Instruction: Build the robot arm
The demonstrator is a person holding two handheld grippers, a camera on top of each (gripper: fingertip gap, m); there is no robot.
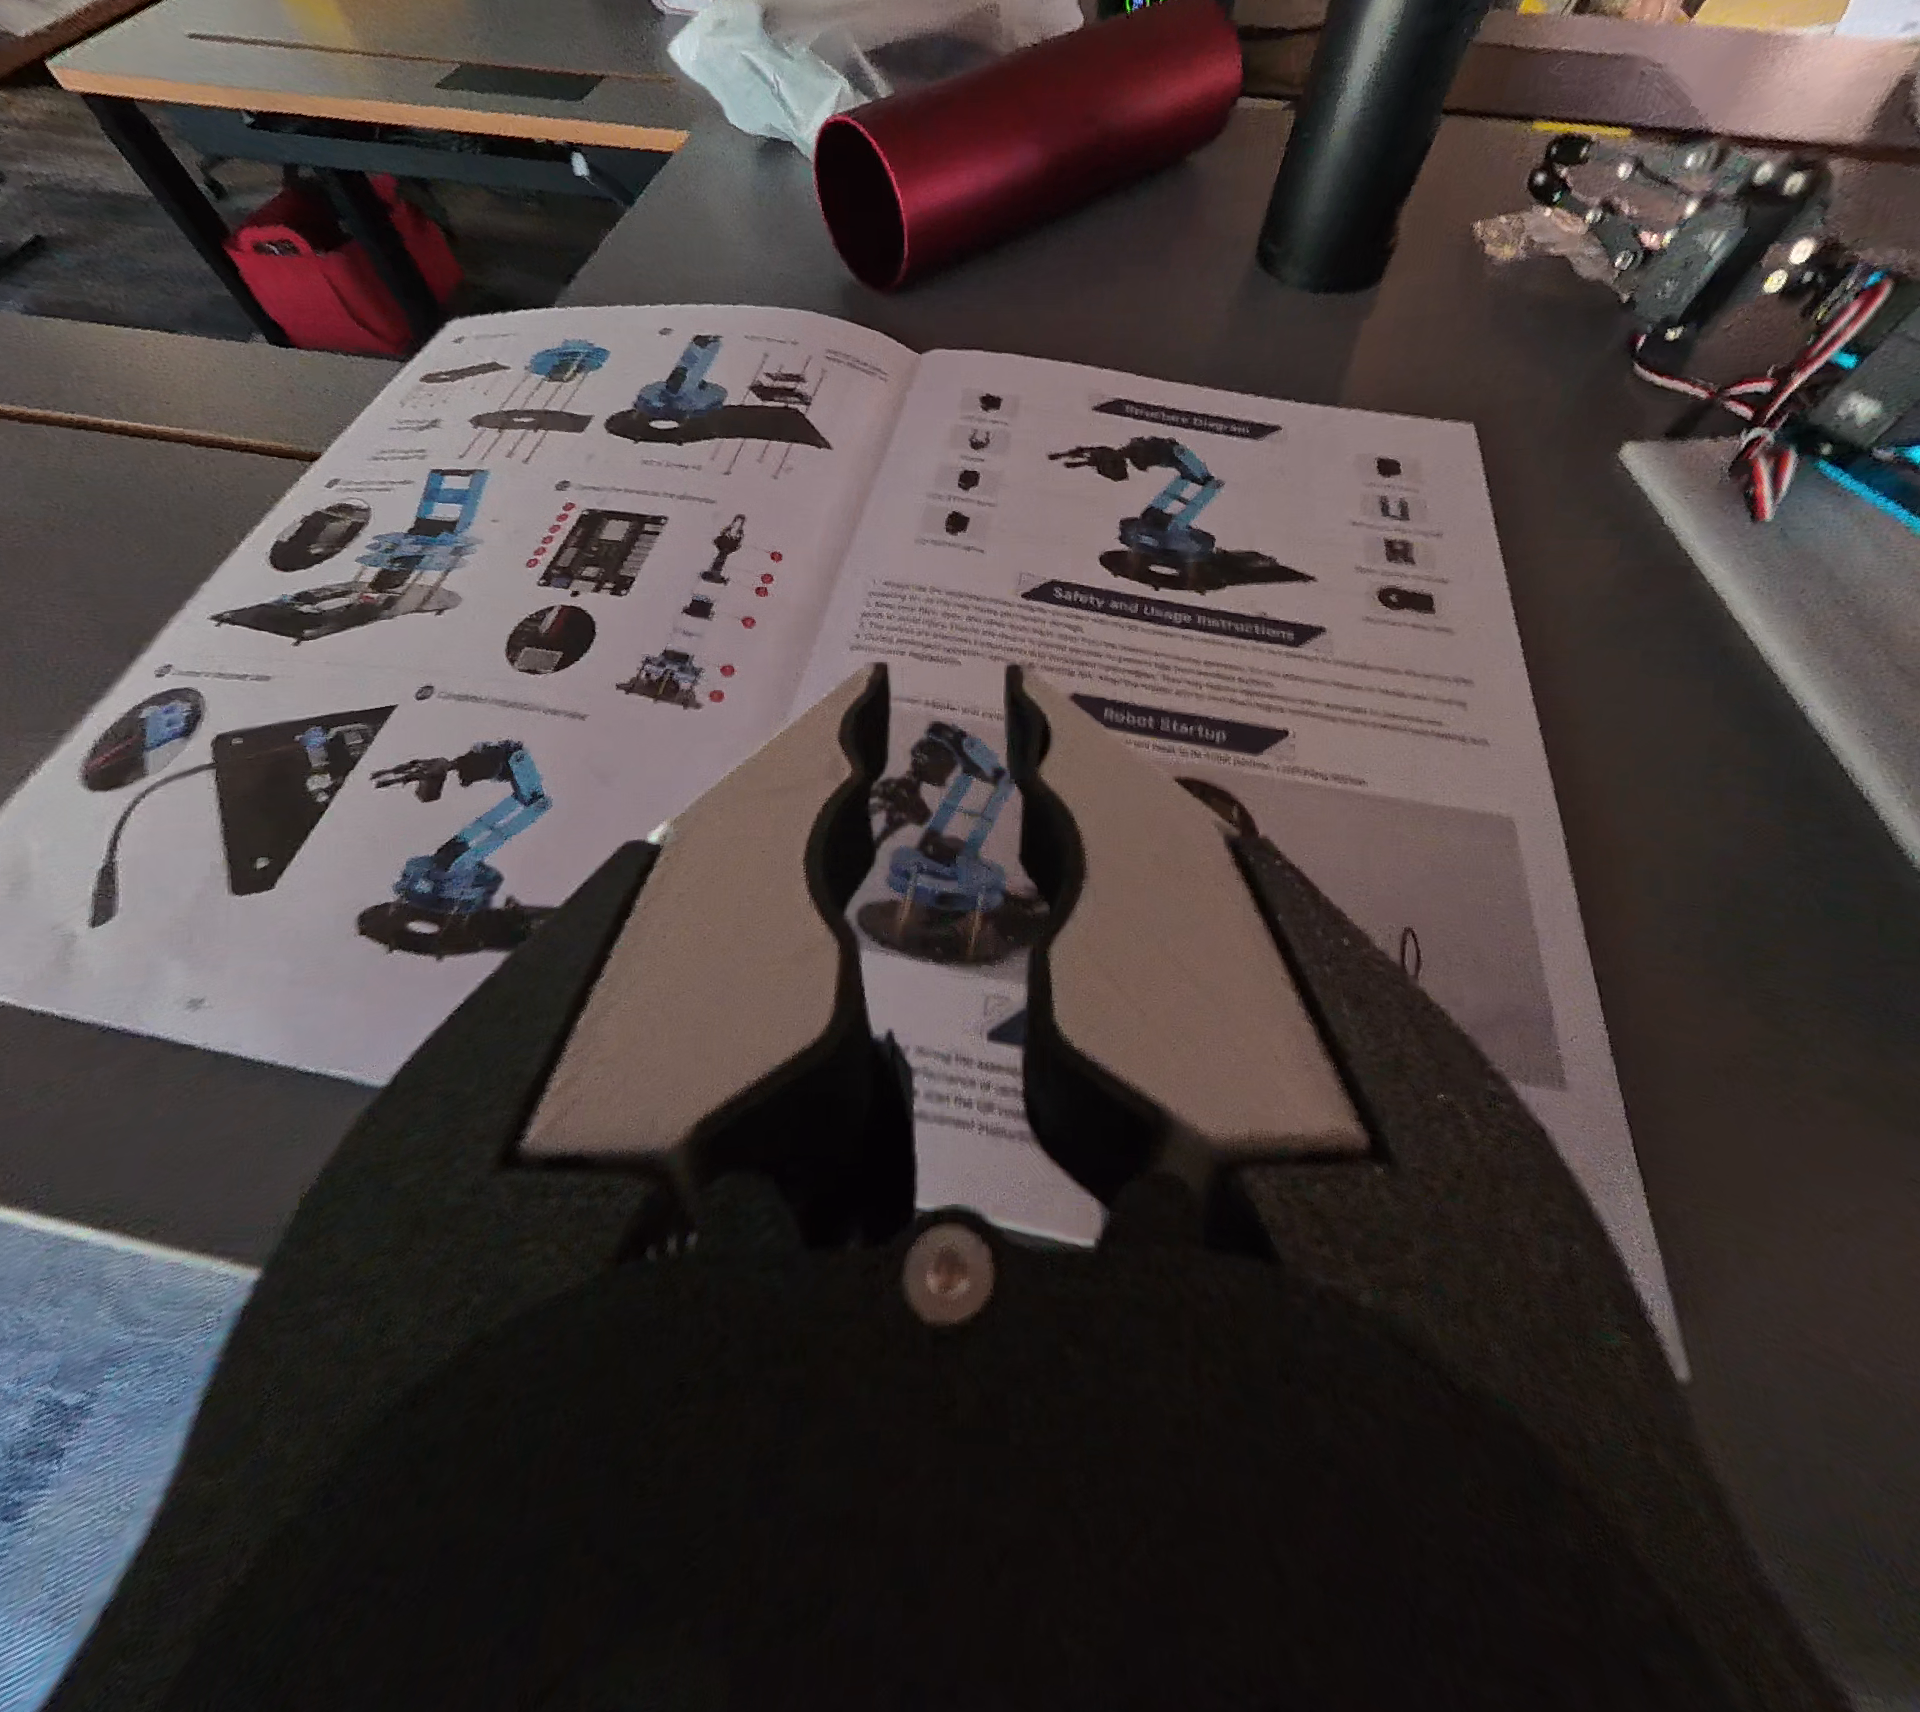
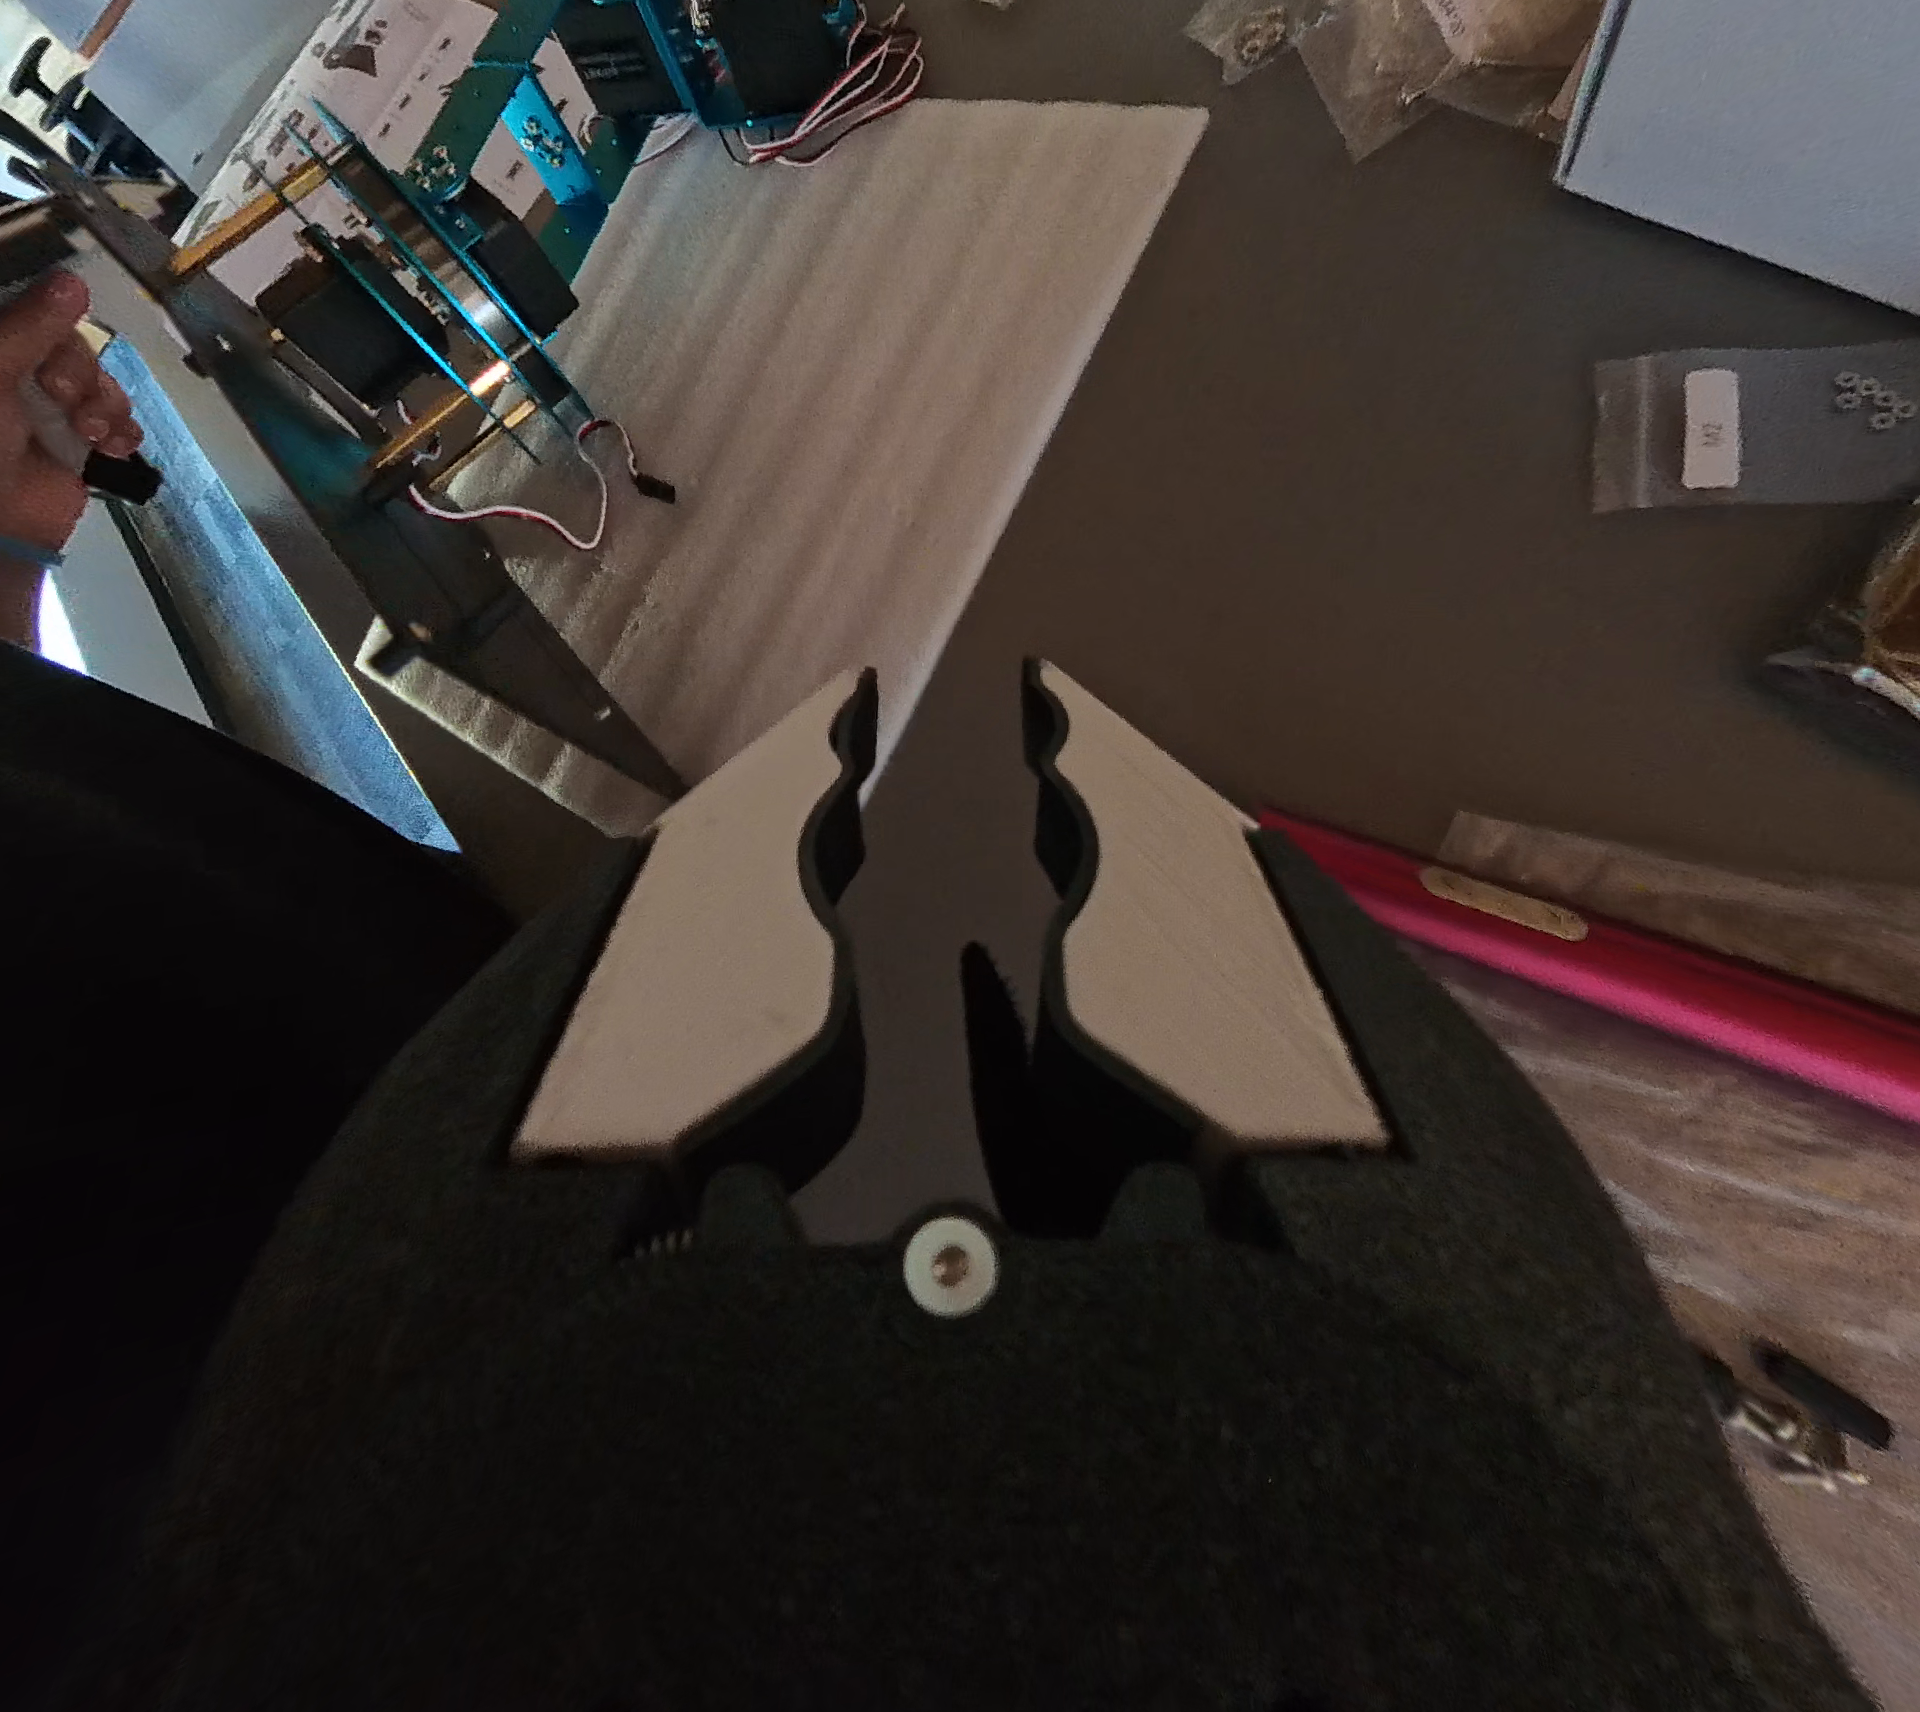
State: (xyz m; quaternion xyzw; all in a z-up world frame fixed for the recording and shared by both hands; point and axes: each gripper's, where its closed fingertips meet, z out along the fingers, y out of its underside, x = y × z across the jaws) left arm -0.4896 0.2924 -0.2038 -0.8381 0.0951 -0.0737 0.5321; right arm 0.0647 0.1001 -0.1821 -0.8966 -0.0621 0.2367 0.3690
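L gripper [image 1: 943, 683] is hanging a bit open, holding nothing, over thin, floppy booklet [image 1: 665, 623]. R gripper [image 2: 948, 677] is hanging the same over table [image 2: 1299, 519], near soft foam sheet [image 2: 883, 312].

The left gripper [image 1: 943, 686] hangs low and tilted forward, its jaws parted and empty. The right gripper [image 2: 948, 683] tips downward too, jaws likewise apart, gripping nothing.

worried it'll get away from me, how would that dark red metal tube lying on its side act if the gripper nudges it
The dark red metal tube lies on its side on the grey table, so a sideways nudge would probably roll it. It is open-ended and looks hollow, so likely light for its size. Its smooth sheen suggests it may be slippery.
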